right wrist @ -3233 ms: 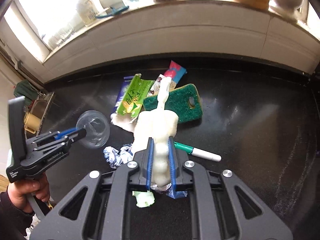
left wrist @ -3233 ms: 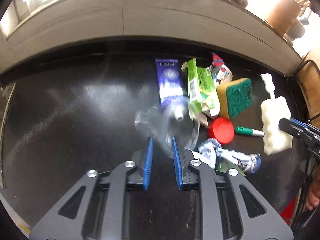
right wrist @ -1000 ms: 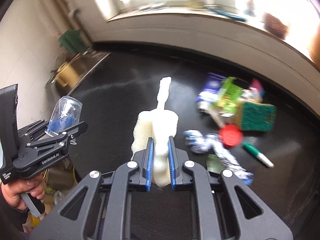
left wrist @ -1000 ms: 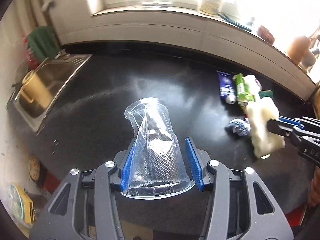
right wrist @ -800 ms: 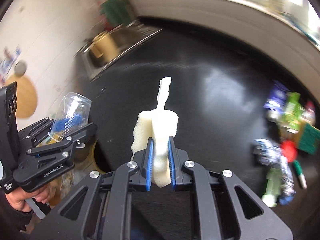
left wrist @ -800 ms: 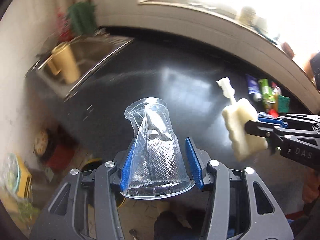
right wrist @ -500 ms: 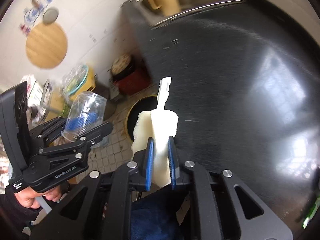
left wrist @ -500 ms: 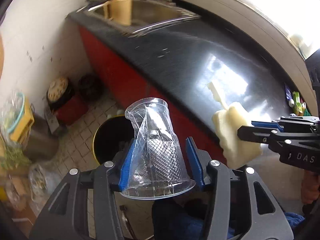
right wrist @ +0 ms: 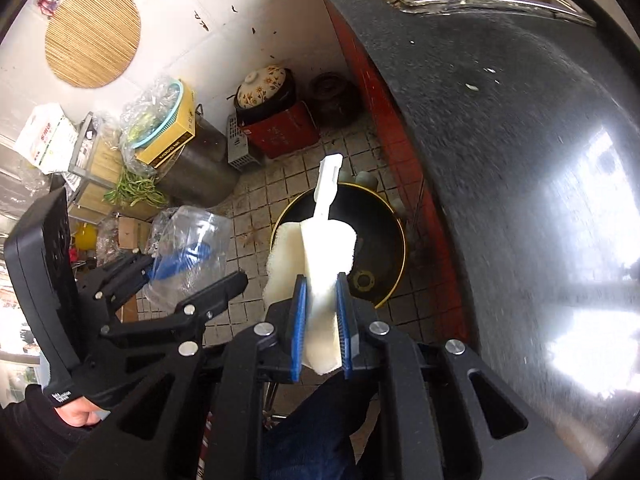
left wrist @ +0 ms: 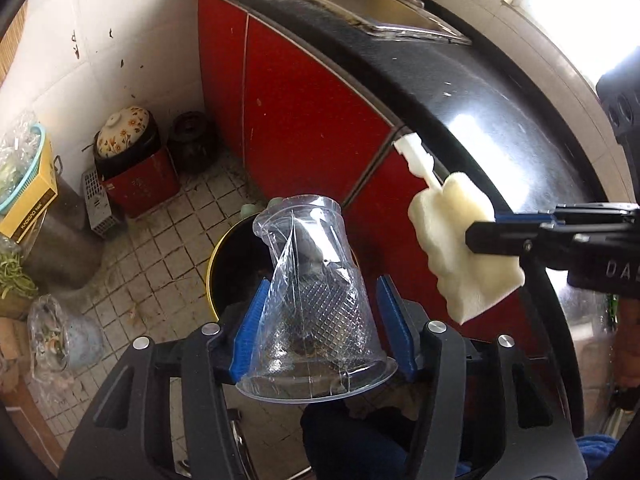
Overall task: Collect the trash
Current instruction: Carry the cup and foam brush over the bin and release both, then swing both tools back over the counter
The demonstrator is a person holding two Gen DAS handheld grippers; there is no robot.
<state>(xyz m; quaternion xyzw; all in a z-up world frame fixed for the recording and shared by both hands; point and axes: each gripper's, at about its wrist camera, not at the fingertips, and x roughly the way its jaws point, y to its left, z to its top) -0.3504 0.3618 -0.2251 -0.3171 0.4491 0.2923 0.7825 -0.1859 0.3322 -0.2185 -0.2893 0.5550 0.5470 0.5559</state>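
Observation:
My left gripper (left wrist: 320, 324) is shut on a crumpled clear plastic cup (left wrist: 316, 304) and holds it, mouth toward the camera, above a black bin with a yellow rim (left wrist: 232, 264) on the tiled floor. My right gripper (right wrist: 322, 320) is shut on a white sponge brush (right wrist: 316, 256) whose handle points over the same bin (right wrist: 380, 248). In the left wrist view the brush (left wrist: 460, 236) hangs to the right of the cup. In the right wrist view the cup (right wrist: 188, 256) is at the left.
A black countertop (right wrist: 520, 140) on red cabinets (left wrist: 304, 108) runs along the right, with a sink (left wrist: 384, 8) at its far end. On the floor stand a red box with a flowered pot (left wrist: 128, 152), a steel pot (right wrist: 196, 172), bags and baskets (left wrist: 24, 168).
Both grippers have swung left off the counter's trash pile and now hang over the floor bin. The cup and the sponge brush stay gripped.

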